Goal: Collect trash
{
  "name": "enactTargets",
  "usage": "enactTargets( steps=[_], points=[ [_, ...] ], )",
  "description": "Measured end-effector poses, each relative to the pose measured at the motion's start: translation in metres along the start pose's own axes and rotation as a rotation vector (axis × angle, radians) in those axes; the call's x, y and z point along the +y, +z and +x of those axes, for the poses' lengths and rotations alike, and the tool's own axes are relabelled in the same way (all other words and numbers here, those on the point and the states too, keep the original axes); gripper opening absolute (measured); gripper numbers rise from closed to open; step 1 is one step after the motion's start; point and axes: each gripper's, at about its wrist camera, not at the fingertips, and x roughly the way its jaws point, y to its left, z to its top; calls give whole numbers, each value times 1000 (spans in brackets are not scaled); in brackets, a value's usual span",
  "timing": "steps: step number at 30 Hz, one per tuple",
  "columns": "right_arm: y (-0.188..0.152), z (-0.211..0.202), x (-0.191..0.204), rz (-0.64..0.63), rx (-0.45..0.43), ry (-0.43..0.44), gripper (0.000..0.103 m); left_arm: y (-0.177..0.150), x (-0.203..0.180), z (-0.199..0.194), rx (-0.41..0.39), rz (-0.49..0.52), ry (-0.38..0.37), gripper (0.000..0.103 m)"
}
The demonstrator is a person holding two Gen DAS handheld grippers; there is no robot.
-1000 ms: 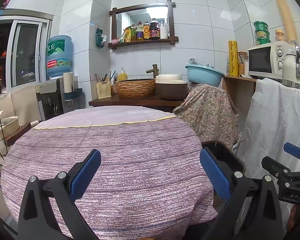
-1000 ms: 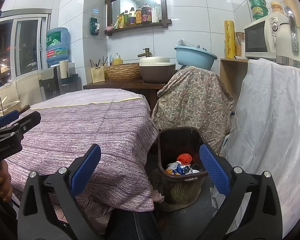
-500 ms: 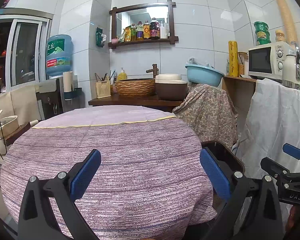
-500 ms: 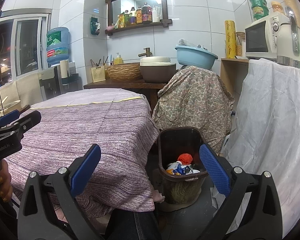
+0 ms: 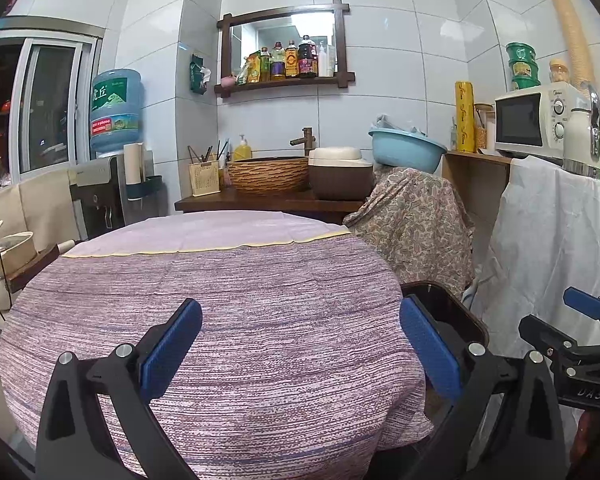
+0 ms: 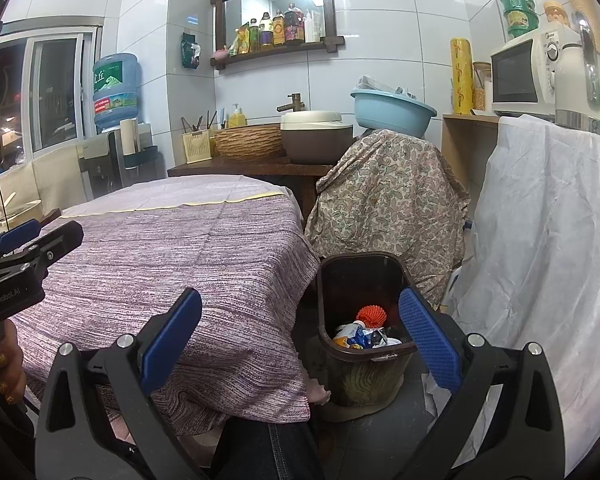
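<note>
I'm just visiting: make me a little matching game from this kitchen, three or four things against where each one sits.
Things:
1. orange ball
2. blue basin
3. microwave
4. sauce bottles

Places:
A. wall shelf under the mirror
B. inside the brown trash bin
C. wooden counter on the right
D. on top of the paisley cloth

Pairs: 1-B, 2-D, 3-C, 4-A

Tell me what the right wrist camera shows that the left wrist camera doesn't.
Only the right wrist view looks into the trash bin, showing an orange ball and wrappers. Only the left wrist view shows the right gripper at its edge. Both share the purple tablecloth, the blue basin and open, empty jaws.
</note>
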Motion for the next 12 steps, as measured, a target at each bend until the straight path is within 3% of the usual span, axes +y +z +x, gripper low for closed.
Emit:
enactTargets(
  steps=[12],
  points=[
    [-1,3,-1,3,6,2,98,0,1,0,-6,2,-10,98]
  ],
)
